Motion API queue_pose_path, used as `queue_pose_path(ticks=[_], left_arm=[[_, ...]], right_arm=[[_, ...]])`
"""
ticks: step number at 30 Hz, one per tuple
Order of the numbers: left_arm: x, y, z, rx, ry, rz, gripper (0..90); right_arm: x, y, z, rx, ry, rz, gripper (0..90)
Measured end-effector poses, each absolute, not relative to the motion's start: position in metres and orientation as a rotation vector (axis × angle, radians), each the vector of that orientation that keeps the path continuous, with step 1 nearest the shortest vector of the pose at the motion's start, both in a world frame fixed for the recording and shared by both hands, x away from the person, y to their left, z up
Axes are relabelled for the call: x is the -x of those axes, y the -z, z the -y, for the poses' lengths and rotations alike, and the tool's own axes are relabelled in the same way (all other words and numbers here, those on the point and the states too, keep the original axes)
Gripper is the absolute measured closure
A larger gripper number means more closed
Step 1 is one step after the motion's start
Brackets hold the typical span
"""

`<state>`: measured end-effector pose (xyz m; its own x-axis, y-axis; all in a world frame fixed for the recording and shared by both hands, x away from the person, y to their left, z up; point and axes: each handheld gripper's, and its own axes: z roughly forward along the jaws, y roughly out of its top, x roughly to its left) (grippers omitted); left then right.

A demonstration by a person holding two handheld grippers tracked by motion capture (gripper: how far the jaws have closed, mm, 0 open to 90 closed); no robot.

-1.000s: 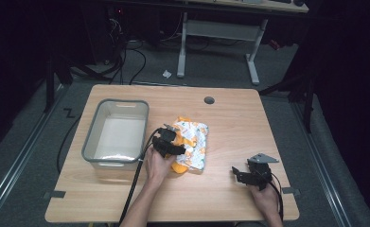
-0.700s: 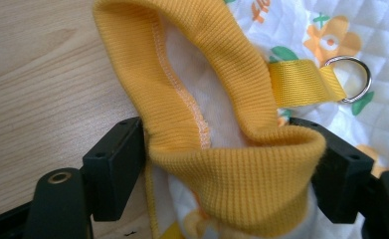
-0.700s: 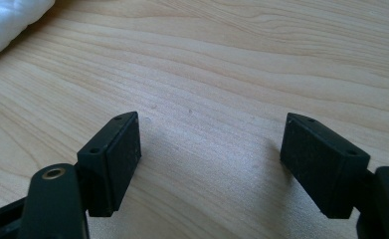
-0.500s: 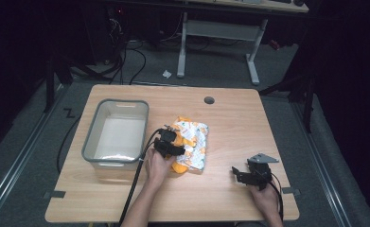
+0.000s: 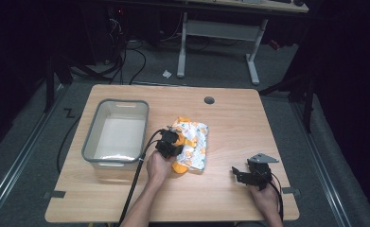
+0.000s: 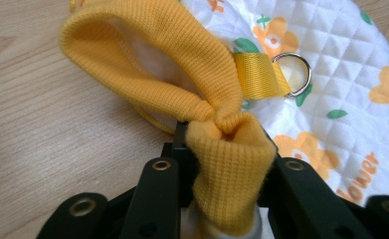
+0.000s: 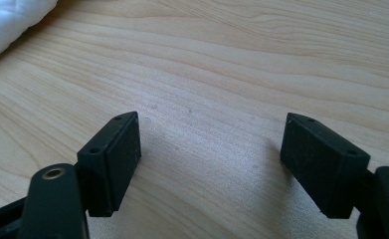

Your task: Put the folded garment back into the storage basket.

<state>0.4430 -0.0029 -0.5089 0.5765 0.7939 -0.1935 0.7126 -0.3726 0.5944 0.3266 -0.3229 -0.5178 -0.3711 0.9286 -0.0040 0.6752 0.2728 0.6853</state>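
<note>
- my left gripper (image 5: 170, 143) is clamped on the yellow ribbed trim (image 6: 217, 124) of the flowered quilted cloth (image 5: 194, 144).
- cloth lies just right of the grey bin (image 5: 117, 133), on the table (image 5: 230, 118).
- my right gripper (image 7: 212, 164) sits wide apart, well right of the bin, holding nothing.

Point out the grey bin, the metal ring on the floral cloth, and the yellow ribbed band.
grey bin (image 5: 90, 142), high view, on its left wall.
metal ring (image 6: 304, 64), left gripper view, on its right arc.
yellow ribbed band (image 6: 182, 64), left gripper view, on the loop's upper surface.

"flower" on the quilted cloth (image 6: 331, 64)
</note>
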Motion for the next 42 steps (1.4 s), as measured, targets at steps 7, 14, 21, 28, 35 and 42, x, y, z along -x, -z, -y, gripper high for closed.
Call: queue_pose_path(ticks=[7, 14, 21, 28, 35, 42], left_arm=[[-0.442, 0.504, 0.000, -2.112, -0.121, -1.180, 76.0], [-0.435, 0.491, -0.002, -2.069, -0.104, -1.144, 76.1], [-0.428, 0.477, -0.006, -2.034, -0.085, -1.111, 76.4], [-0.420, 0.462, -0.012, -2.016, -0.093, -1.090, 76.6], [-0.416, 0.454, -0.017, -1.989, -0.090, -1.074, 76.6], [-0.412, 0.448, -0.020, -1.967, -0.093, -1.056, 76.7]], right_arm=[[-0.327, 0.518, 0.323, -1.449, -0.846, -2.144, 24.2], [-0.327, 0.518, 0.323, -1.447, -0.846, -2.144, 24.2], [-0.326, 0.518, 0.323, -1.448, -0.845, -2.145, 24.2], [-0.326, 0.518, 0.323, -1.447, -0.846, -2.147, 24.2], [-0.326, 0.518, 0.323, -1.447, -0.846, -2.147, 24.2], [-0.326, 0.518, 0.323, -1.448, -0.846, -2.147, 24.2]])
